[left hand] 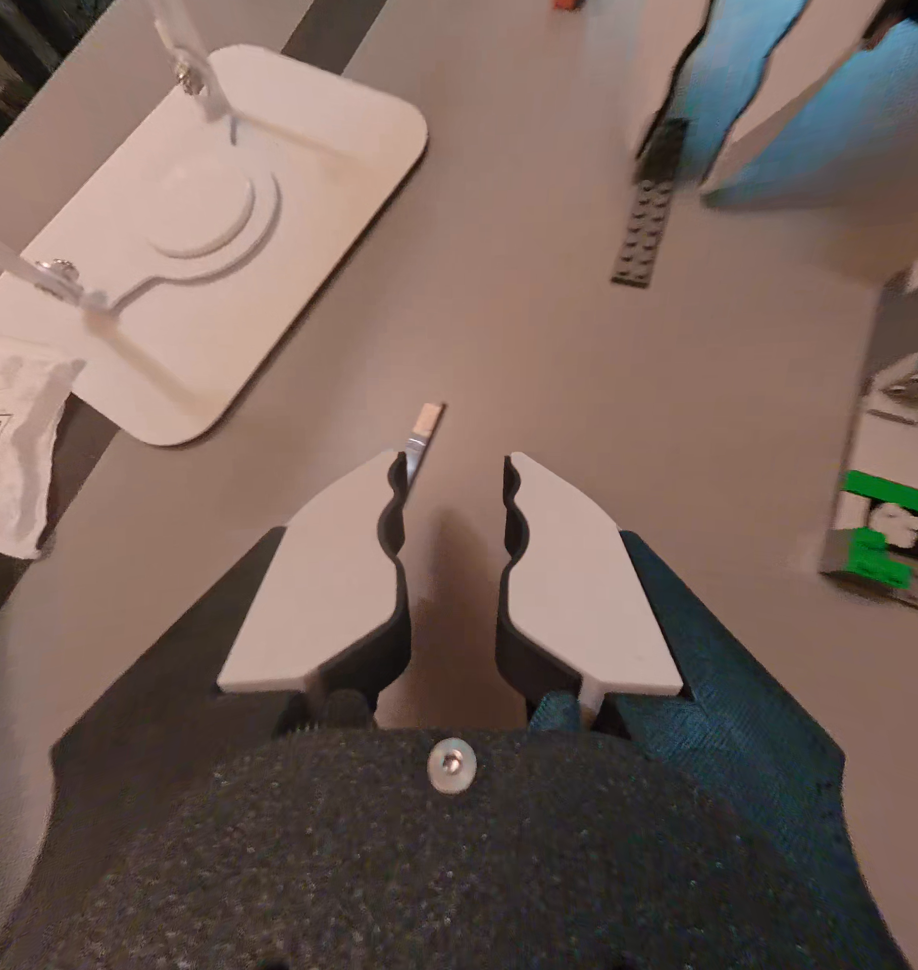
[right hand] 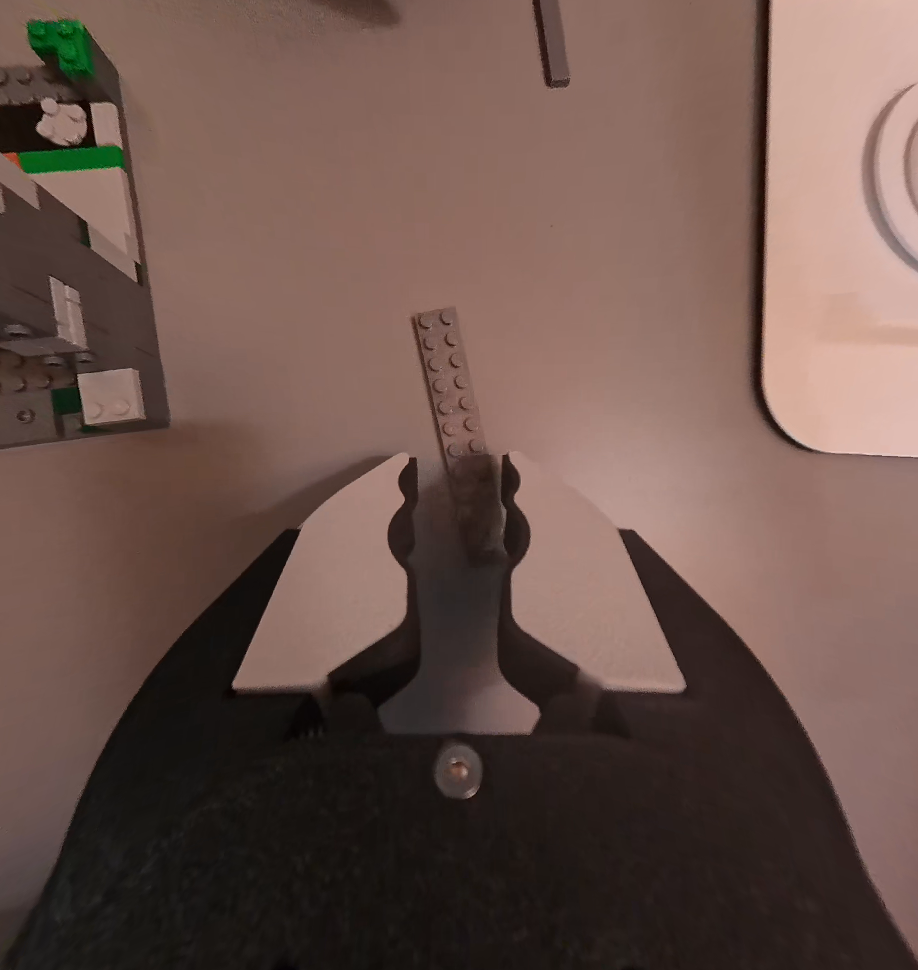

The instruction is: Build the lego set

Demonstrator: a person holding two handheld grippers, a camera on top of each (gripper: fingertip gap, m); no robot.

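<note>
A long dark grey studded plate (right hand: 449,378) lies flat on the table. Its near end sits between the fingers of my right gripper (right hand: 459,462), close to the right finger. The jaws stand wider than the plate, so the gripper is open. The same plate (left hand: 643,231) shows in the left wrist view, with the right gripper (left hand: 677,168) over its far end. My left gripper (left hand: 454,462) is open and empty above the table. A thin smooth grey strip (left hand: 424,435) lies just off its left fingertip; it also shows in the right wrist view (right hand: 551,42).
A partly built grey, white and green lego model (right hand: 53,262) stands left of the right gripper and at the right edge of the left wrist view (left hand: 887,498). A white stand base (left hand: 200,236) lies at the left. A white paper bag (left hand: 11,446) lies beside it. My hands' fingertips stand some 15 cm from each other.
</note>
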